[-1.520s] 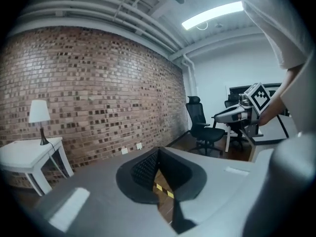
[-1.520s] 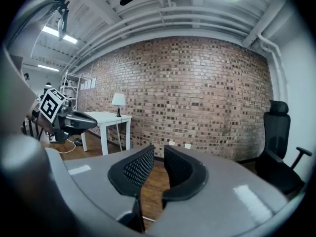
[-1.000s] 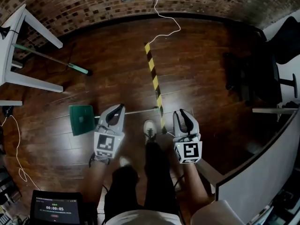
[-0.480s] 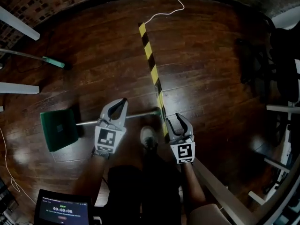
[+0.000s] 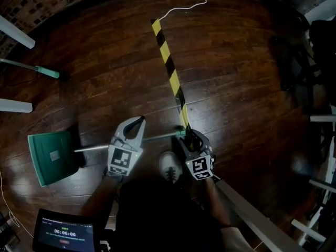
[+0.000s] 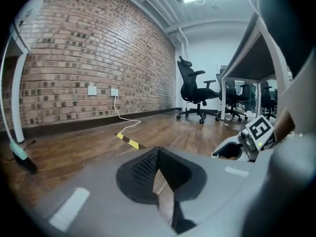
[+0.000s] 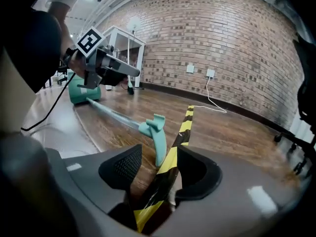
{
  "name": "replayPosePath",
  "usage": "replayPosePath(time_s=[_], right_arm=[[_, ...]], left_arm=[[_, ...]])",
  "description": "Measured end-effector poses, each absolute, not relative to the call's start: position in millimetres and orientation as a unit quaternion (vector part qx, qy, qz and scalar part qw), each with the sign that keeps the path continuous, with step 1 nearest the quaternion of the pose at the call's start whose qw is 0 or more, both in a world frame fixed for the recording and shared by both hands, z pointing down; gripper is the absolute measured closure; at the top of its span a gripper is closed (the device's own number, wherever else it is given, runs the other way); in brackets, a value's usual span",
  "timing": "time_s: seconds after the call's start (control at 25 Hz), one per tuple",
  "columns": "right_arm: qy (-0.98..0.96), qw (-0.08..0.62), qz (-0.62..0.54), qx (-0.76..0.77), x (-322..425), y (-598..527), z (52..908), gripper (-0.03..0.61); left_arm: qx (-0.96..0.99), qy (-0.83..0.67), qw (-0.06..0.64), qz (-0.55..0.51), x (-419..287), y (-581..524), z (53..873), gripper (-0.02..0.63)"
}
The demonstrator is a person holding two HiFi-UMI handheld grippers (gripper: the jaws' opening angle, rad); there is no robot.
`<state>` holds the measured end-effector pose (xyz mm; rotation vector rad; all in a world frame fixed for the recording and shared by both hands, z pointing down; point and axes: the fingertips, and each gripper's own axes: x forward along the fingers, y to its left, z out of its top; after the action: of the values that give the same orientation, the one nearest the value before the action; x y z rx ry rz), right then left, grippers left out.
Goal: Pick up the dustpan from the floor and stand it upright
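The green dustpan (image 5: 51, 157) lies flat on the wooden floor at the left, and its long metal handle (image 5: 152, 138) runs right to a teal end grip (image 5: 180, 134). In the right gripper view that teal grip (image 7: 157, 138) stands just ahead of the gap between the jaws, untouched. My right gripper (image 5: 189, 137) (image 7: 160, 166) is low over the striped tape, jaws opening. My left gripper (image 5: 140, 121) (image 6: 158, 152) hovers over the middle of the handle, fingertips together, holding nothing.
Yellow-black tape (image 5: 169, 70) runs away across the floor. A broom (image 5: 46, 72) and white table legs (image 5: 16, 33) are at the far left, a white cable (image 5: 184, 7) at the back, and office chairs (image 5: 315, 51) at the right. The person's shoe (image 5: 168, 166) is between the grippers.
Both grippers have sunk toward the floor and the handle. The right gripper has come in over the teal end grip and its jaws have spread wider.
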<state>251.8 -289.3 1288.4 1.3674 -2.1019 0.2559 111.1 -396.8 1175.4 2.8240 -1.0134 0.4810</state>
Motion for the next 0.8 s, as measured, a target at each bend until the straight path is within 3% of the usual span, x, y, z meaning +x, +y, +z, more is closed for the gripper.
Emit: replayPosePath(time_s=[0.32,0.64,0.8], right_arm=[[-0.787,0.311,0.087,0.526,255.2,-313.0,1294.9,0.352],[-0.769,0.324,0.08,0.545,250.4,-322.5,1303.3,0.464],[-0.757,0.314,0.097,0.565,251.4,-324.4,1296.3,0.488]], left_arm=[[0.926,-0.337,0.048,0.165,105.3,-396.2,1180.0,0.612],[0.922,-0.341,0.045,0.178,94.4,-387.1,1193.4,0.612],[0.917,-0.356,0.042,0.177,80.7,-392.4,1188.9,0.612]])
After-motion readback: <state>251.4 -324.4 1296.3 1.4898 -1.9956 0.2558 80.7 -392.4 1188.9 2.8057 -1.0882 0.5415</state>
